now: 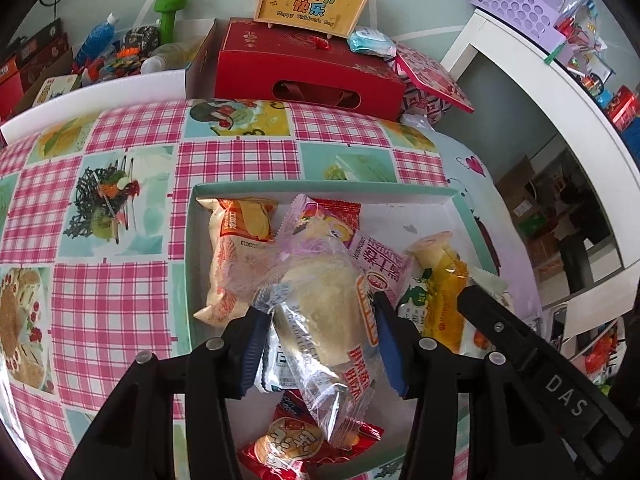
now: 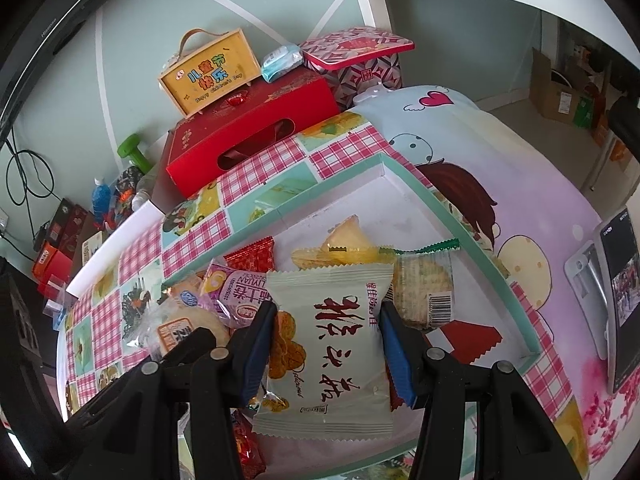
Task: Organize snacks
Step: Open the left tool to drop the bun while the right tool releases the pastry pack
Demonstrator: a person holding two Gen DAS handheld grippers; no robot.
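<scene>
Pink-gingham tablecloth with dessert-photo squares (image 1: pixel 112 292) under everything; pale green wall behind, red cardboard gift box with a ribbon handle (image 1: pixel 308 68) and yellow wooden "Happy Children's Day" case (image 1: pixel 312 0) far ahead of both tools.

Shallow white box with mint-green rim (image 1: pixel 320 189) directly below both grippers — snack packets piled inside.

Left gripper (image 1: pixel 320 336): blue pads pinch a clear-wrapped pale bread roll with orange-red print (image 1: pixel 332 312) from both sides, packet lifted above the pile, tail hanging down toward the camera. Under it, a red round-logo packet (image 1: pixel 292 444) close to the camera. Ahead-left of the fingers, an orange-and-white bagged cake (image 1: pixel 236 248); ahead, a pink-lilac taro-style wrapper (image 1: pixel 380 260); ahead-right, a yellow-green packet (image 1: pixel 436 296). Black finger of the other tool crosses at right.

Right gripper (image 2: pixel 328 336): pads clamp a cream-white packet with dark red calligraphy and cracker picture (image 2: pixel 328 348) at mid-height, face toward the camera, held upright above the box. Just right of the fingers, a clear-wrapped cracker stack with green crimped edge and barcode (image 2: pixel 424 292); ahead, a yellow translucent packet (image 2: pixel 340 244). Same lilac wrapper ahead-left.

Far right on the cartoon-print cloth — a phone on a silver stand (image 2: pixel 616 300), well outside the box.
</scene>
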